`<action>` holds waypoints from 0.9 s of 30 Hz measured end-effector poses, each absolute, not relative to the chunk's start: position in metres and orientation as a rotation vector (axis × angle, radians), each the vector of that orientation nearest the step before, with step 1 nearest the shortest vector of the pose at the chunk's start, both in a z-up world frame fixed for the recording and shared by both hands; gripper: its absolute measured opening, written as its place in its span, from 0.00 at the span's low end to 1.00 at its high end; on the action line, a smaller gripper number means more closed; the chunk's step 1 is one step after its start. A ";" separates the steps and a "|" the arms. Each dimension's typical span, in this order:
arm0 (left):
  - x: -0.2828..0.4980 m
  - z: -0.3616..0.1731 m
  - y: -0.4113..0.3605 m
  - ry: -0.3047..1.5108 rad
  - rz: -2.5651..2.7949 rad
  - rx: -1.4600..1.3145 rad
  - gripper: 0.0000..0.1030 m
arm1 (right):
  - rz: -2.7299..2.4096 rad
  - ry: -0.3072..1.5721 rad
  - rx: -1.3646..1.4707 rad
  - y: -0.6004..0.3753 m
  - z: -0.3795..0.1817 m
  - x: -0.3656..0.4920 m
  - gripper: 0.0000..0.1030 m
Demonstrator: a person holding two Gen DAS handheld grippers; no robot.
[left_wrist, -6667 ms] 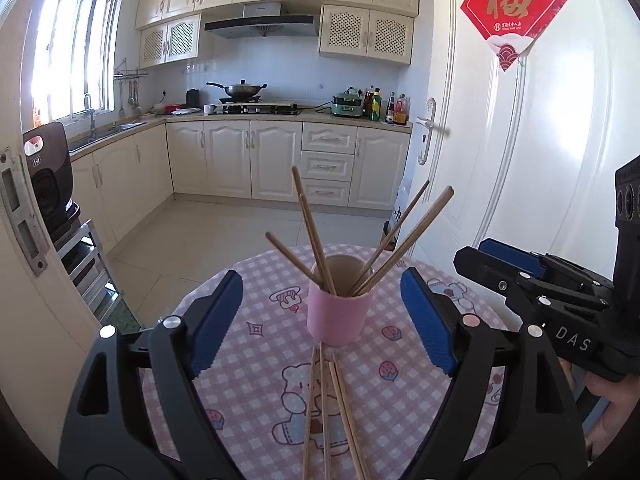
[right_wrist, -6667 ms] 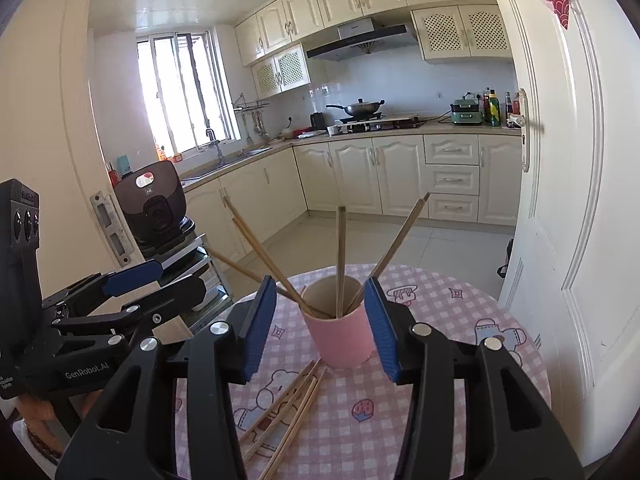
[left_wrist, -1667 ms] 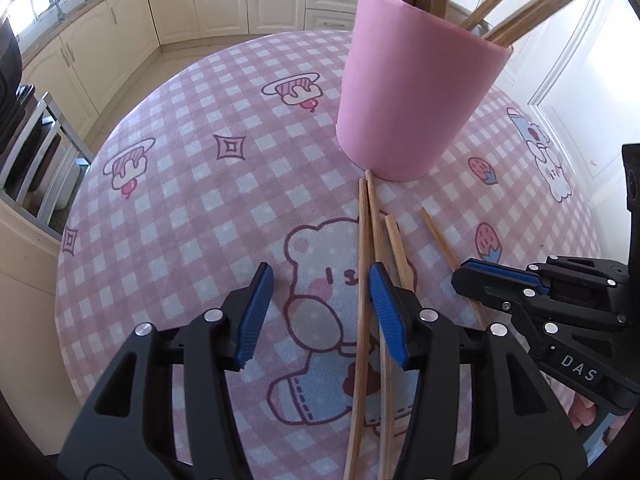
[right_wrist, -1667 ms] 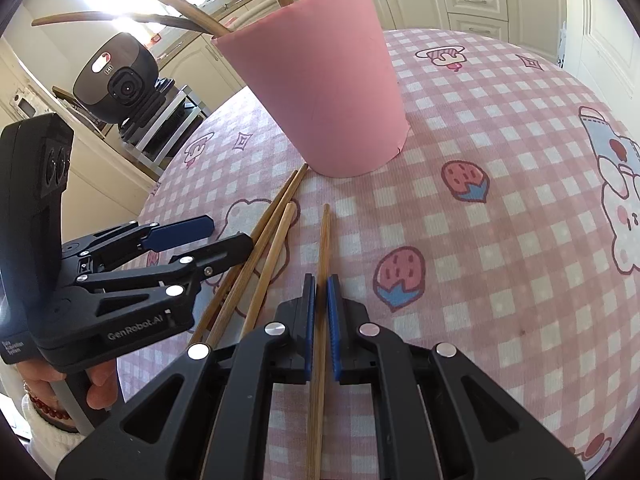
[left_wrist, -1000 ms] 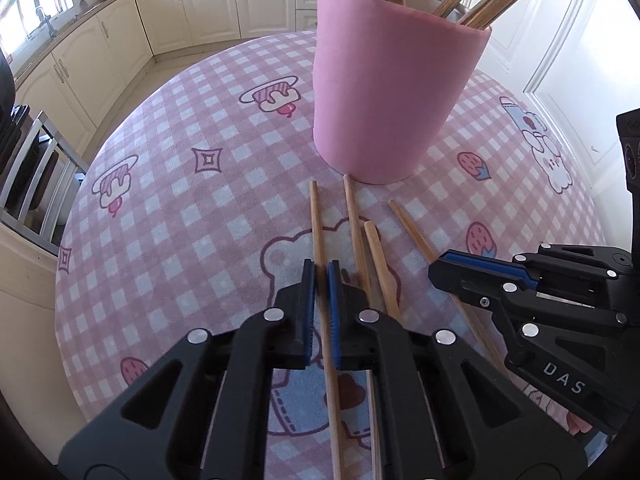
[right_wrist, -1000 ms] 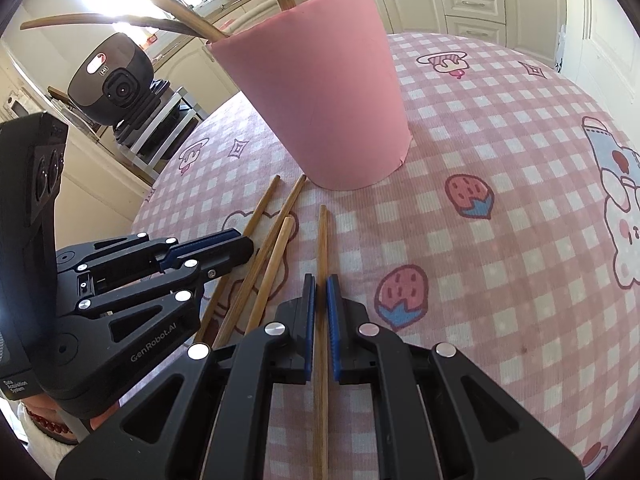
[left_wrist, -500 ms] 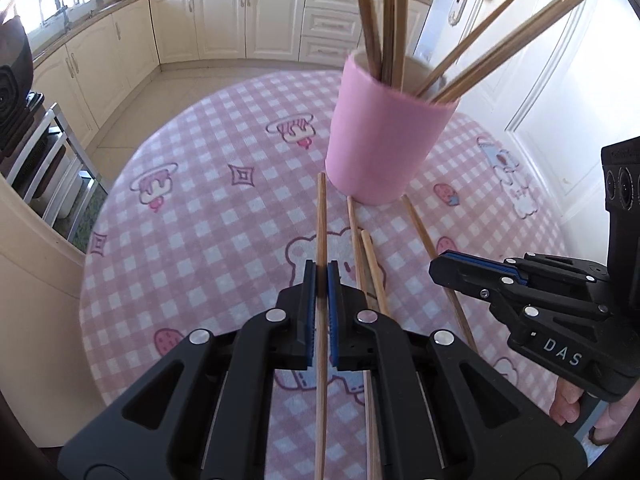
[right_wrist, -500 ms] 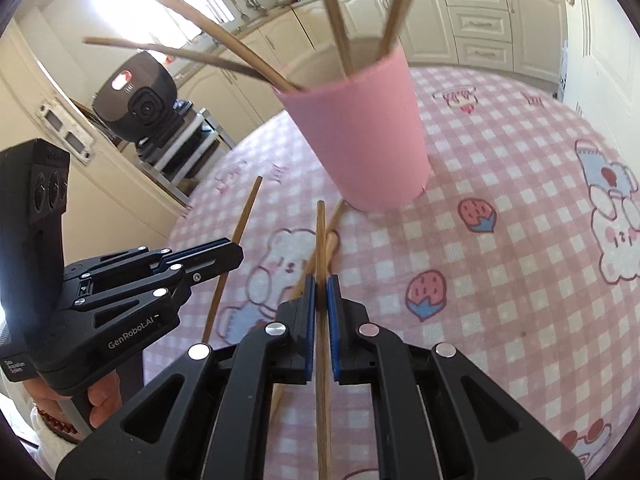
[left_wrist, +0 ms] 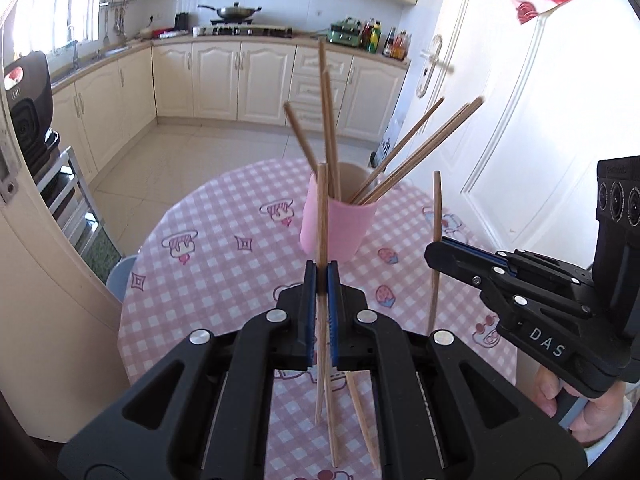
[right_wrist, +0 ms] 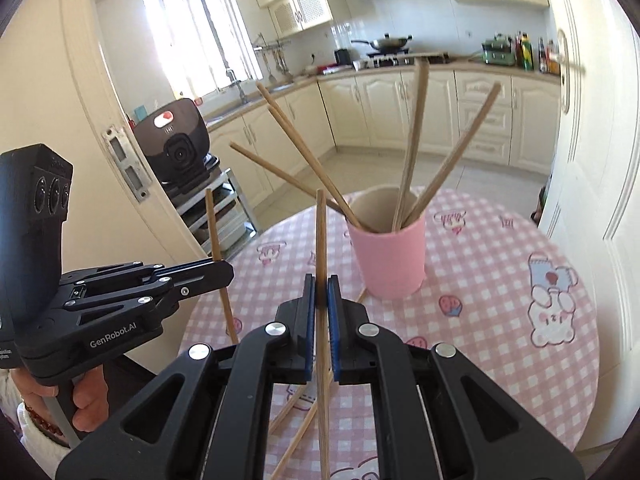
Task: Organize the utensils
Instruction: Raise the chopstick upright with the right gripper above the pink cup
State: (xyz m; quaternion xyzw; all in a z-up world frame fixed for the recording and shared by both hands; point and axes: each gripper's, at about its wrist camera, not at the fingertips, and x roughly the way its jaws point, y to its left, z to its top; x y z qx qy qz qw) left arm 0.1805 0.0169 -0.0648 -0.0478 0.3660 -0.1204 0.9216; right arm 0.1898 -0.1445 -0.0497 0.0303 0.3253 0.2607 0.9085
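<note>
Black plastic left gripper and right gripper, blue ribbed pads clamped shut, each hold one slender wooden chopstick upright above two loose chopsticks on the pink checked tablecloth; beyond stands a smooth pink cup of chopsticks.

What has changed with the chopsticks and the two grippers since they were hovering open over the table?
Both grippers have closed on a chopstick each and lifted it off the table: the left gripper holds one chopstick, the right gripper another, both raised steeply near the pink cup. Unchanged: the cup with its chopsticks stands in place, and two chopsticks lie on the pink checked tablecloth.
</note>
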 end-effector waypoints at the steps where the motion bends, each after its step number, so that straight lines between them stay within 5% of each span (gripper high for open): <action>1: 0.178 -0.061 0.017 0.740 -0.249 -0.101 0.05 | 0.533 0.652 0.052 -0.144 -0.046 0.189 0.05; 27: 0.209 0.021 0.006 0.455 -0.188 -0.208 0.05 | 0.516 0.333 -0.043 -0.153 0.056 0.207 0.04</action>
